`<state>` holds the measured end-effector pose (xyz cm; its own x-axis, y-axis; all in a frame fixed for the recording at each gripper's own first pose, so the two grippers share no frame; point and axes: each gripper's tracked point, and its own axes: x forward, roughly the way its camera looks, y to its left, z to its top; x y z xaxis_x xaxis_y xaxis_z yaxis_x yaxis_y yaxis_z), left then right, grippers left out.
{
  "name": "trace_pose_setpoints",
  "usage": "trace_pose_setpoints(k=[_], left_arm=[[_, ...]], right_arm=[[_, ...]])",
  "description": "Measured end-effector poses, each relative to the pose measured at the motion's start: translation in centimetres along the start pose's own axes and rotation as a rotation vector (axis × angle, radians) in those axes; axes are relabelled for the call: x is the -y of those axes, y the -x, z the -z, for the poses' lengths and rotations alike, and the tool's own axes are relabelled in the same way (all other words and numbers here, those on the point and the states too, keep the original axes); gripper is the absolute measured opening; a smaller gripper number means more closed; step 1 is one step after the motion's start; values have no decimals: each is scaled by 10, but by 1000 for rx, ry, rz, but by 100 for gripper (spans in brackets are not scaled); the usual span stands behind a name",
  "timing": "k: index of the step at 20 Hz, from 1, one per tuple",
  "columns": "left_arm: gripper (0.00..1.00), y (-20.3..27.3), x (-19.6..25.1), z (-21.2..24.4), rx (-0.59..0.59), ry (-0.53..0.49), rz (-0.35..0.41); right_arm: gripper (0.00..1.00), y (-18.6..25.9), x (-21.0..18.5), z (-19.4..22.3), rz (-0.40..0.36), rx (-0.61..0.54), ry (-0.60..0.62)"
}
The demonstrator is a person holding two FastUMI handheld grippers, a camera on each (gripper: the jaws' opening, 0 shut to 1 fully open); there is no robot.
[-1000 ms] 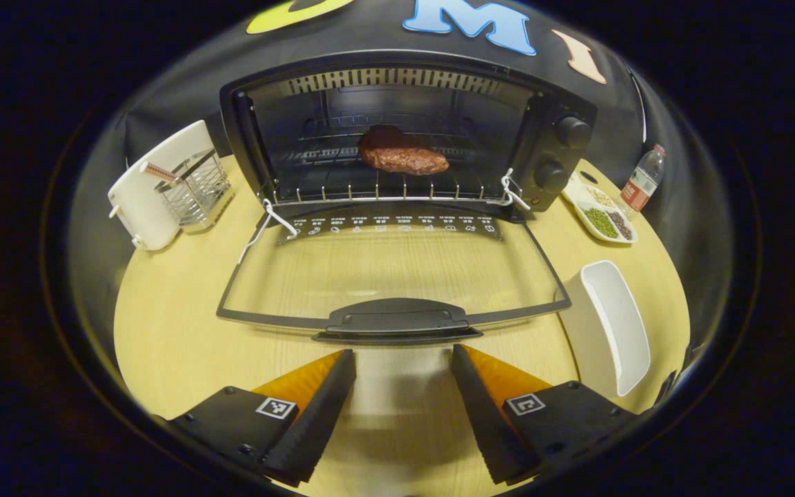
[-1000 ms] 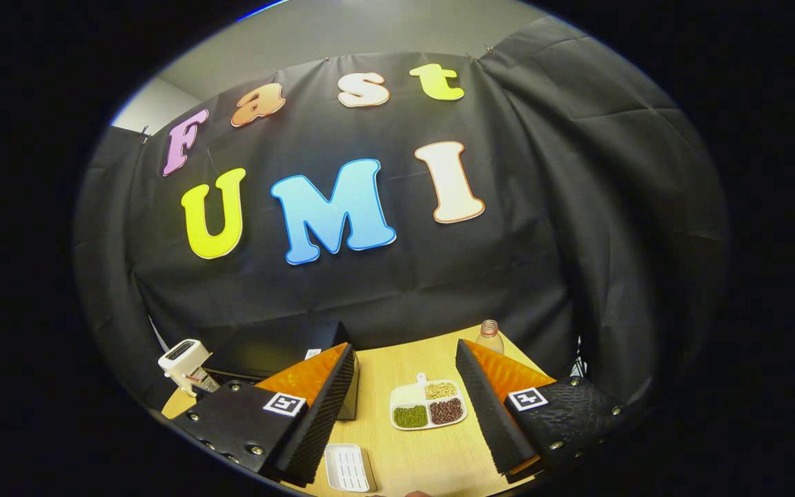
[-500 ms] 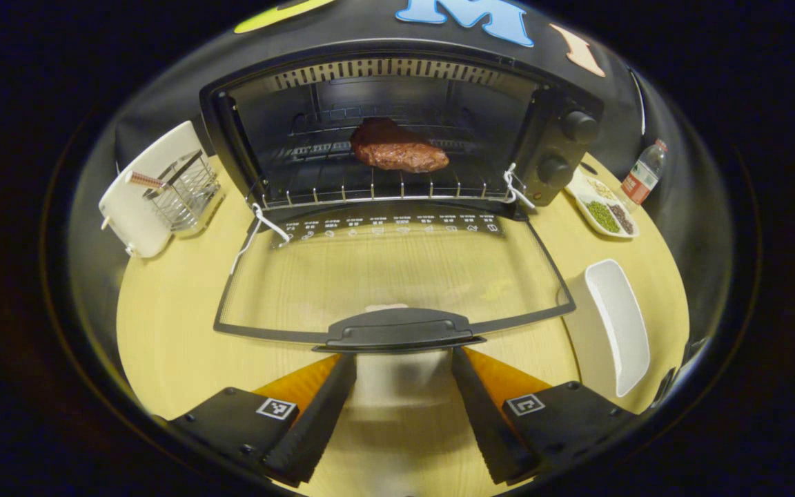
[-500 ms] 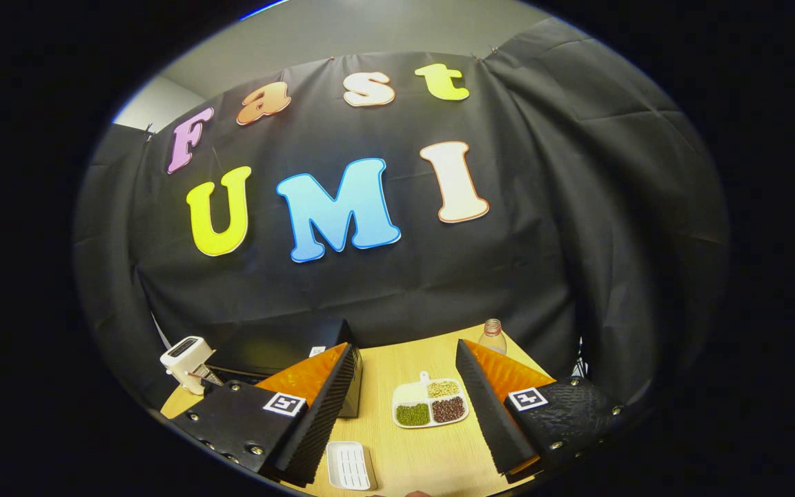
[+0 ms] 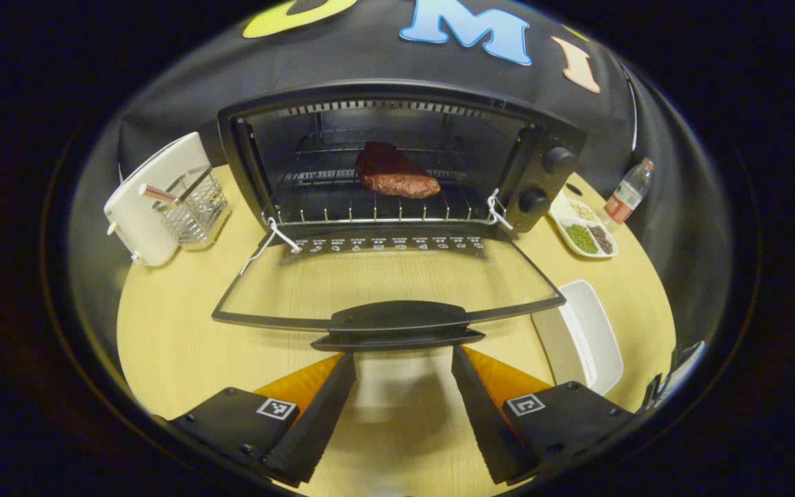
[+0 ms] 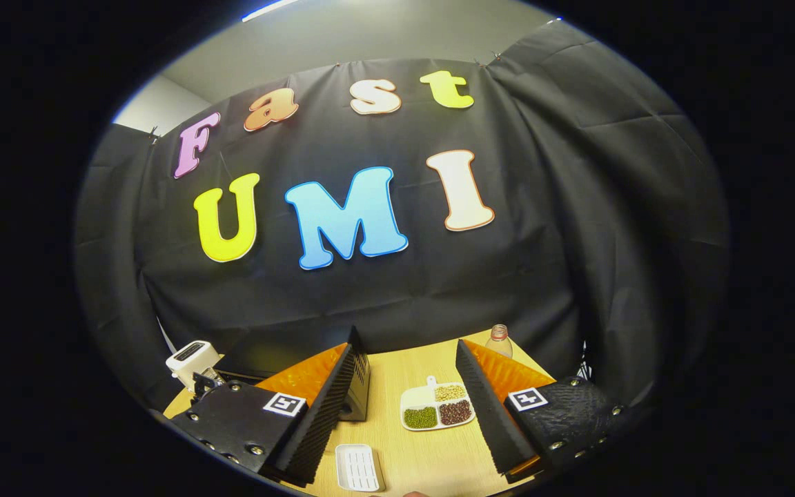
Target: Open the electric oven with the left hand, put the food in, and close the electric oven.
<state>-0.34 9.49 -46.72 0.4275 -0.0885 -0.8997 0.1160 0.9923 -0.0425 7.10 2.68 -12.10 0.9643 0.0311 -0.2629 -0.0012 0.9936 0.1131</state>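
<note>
My left tool point(image 5: 403, 359) is spread wide, just short of the oven door's handle point(image 5: 397, 323). The meat point(image 5: 395, 176) sits on the rack ahead. My right tool point(image 6: 411, 355) gapes, holding nothing.

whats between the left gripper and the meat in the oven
In the left gripper view, the open oven door lies flat between the left gripper and the meat on the rack. The door's handle is just ahead of the fingers.

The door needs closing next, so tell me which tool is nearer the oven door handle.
Left. The left tool sits open just in front of the oven door handle. The right tool is raised, open, aimed over the dish of beans, with the oven's corner beyond its finger.
</note>
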Motion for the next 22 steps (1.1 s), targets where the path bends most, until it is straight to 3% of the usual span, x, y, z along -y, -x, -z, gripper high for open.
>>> trace_pose_setpoints(k=[5, 12, 18, 22], left_arm=[[92, 11, 1, -11, 47, -11, 5], [98, 28, 4, -50, 144, -71, 6], [95, 46, 5, -88, 202, -90, 1], [95, 77, 8, -116, 316, -86, -5]], right_arm=[[91, 0, -12, -1, -21, 8, -10], [91, 2, -9, -7, -17, 24, -8], [91, 2, -2, -1, 0, 14, -24], [91, 5, -6, -2, -6, 20, -11]])
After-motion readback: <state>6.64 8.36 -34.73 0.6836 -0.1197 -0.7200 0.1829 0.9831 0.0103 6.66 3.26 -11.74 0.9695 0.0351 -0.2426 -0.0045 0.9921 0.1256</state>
